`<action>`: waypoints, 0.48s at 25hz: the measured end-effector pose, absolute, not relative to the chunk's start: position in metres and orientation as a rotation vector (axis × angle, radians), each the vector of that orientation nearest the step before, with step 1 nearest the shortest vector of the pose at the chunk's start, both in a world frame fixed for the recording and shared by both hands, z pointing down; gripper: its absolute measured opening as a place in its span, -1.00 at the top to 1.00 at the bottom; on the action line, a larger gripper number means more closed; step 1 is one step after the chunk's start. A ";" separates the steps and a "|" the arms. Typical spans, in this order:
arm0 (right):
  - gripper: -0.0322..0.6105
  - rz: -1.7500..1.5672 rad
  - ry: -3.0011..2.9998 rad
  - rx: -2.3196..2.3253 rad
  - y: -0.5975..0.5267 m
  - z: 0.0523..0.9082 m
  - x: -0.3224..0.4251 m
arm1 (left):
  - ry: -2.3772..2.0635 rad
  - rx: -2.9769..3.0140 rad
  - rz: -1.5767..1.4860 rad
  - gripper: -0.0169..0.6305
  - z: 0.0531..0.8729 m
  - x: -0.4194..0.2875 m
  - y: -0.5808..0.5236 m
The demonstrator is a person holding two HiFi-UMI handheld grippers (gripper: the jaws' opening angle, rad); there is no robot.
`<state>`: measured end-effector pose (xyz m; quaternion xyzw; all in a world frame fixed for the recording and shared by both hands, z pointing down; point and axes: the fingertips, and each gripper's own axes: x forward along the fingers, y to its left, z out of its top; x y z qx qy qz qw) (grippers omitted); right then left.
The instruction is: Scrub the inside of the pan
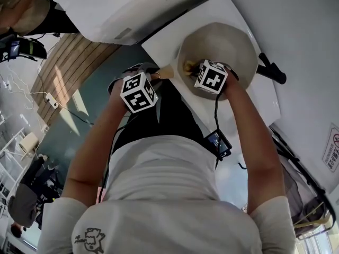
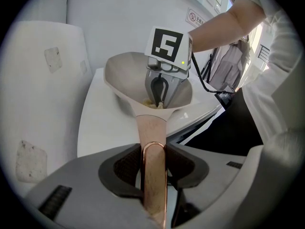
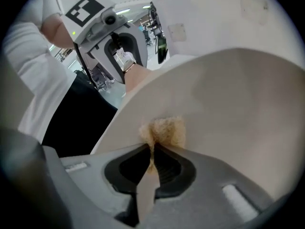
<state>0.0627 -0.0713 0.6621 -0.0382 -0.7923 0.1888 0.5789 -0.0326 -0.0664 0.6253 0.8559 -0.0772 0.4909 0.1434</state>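
Note:
The pan (image 1: 233, 44) is pale beige inside and rests on a white board (image 1: 159, 41). In the left gripper view my left gripper (image 2: 153, 151) is shut on the pan's wooden, copper-edged handle (image 2: 151, 128). My right gripper (image 3: 152, 151) is shut on a tan scrub sponge (image 3: 164, 131), which presses against the pan's inner wall (image 3: 233, 109) near the handle side. From the head view, the left gripper (image 1: 156, 77) sits at the handle (image 1: 167, 72) and the right gripper (image 1: 199, 67) reaches into the pan over the sponge (image 1: 189, 65).
A black handle-like object (image 1: 271, 70) lies on the white counter right of the pan. A small black device (image 1: 219, 143) hangs on a cable at the person's waist. A white wall (image 2: 119, 13) stands behind the pan, with a warning sign (image 1: 333, 150) to the right.

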 end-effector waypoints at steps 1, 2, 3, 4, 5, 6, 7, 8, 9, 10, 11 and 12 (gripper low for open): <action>0.81 0.467 -1.834 -0.100 -0.067 0.663 0.066 | -0.225 2.467 1.417 0.47 0.625 -0.032 -0.066; 0.82 0.494 -1.811 -0.104 -0.065 0.665 0.071 | -0.227 2.467 1.420 0.47 0.625 -0.032 -0.066; 0.82 0.526 -1.782 -0.101 -0.062 0.667 0.077 | -0.228 2.467 1.422 0.47 0.625 -0.031 -0.065; 0.82 0.562 -1.745 -0.096 -0.060 0.669 0.084 | -0.227 2.469 1.424 0.47 0.626 -0.029 -0.064; 0.82 0.597 -1.707 -0.097 -0.056 0.669 0.091 | -0.225 2.471 1.426 0.47 0.626 -0.028 -0.063; 0.82 0.628 -1.668 -0.108 -0.052 0.669 0.097 | -0.221 2.473 1.430 0.47 0.626 -0.027 -0.062; 0.82 0.653 -1.629 -0.122 -0.047 0.669 0.103 | -0.217 2.475 1.436 0.47 0.626 -0.026 -0.062; 0.82 0.670 -1.589 -0.133 -0.043 0.670 0.110 | -0.211 2.476 1.442 0.47 0.626 -0.025 -0.061; 0.82 0.681 -1.551 -0.140 -0.039 0.673 0.118 | -0.206 2.477 1.447 0.47 0.627 -0.024 -0.061; 0.82 0.691 -1.515 -0.143 -0.035 0.676 0.126 | -0.201 2.478 1.450 0.47 0.627 -0.023 -0.060; 0.82 0.699 -1.481 -0.144 -0.032 0.678 0.135 | -0.197 2.480 1.451 0.47 0.627 -0.023 -0.060; 0.82 0.706 -1.446 -0.139 -0.030 0.679 0.143 | -0.194 2.482 1.452 0.47 0.627 -0.022 -0.060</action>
